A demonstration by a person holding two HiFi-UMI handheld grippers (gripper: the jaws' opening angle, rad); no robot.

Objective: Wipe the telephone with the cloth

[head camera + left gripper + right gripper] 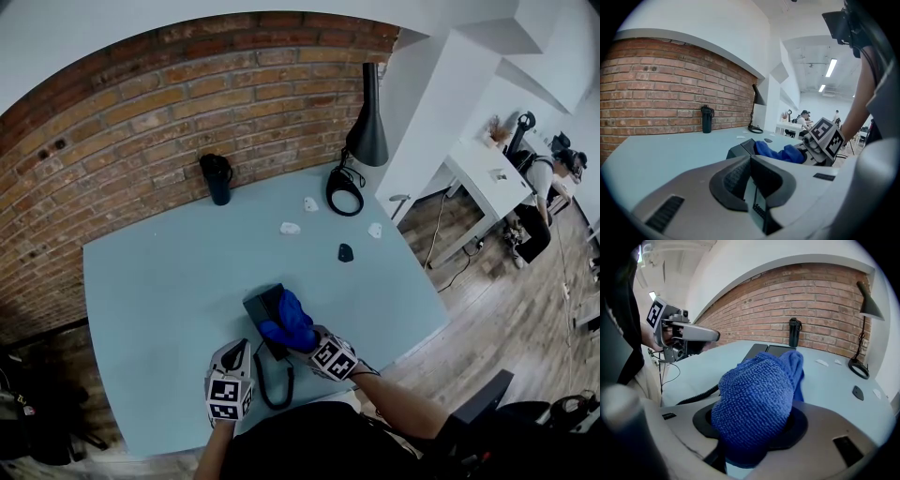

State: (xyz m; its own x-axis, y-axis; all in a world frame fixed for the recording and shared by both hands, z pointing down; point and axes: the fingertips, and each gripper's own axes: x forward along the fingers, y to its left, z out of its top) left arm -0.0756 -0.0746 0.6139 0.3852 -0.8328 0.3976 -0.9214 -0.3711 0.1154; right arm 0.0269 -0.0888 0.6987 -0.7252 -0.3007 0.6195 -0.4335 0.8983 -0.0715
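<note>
A black telephone [263, 307] lies on the light blue table [150, 291], near its front edge. Its coiled cord [273, 382] loops toward me. A blue cloth [290, 321] rests on the phone's right side, and my right gripper [302, 334] is shut on it. In the right gripper view the cloth [754, 404] bulges out of the jaws and hides most of the phone [765, 350]. My left gripper [242, 349] hovers just left of the cord, shut and holding nothing. In the left gripper view the phone [740, 149] and cloth [780, 152] lie just ahead.
A black bottle [217, 178] stands by the brick wall at the back. A black lamp [367, 122] with a ring-shaped base [344, 192] is at the back right. White scraps [290, 228] and a small black object [346, 252] lie mid-table. A person [542, 187] sits at a far white desk.
</note>
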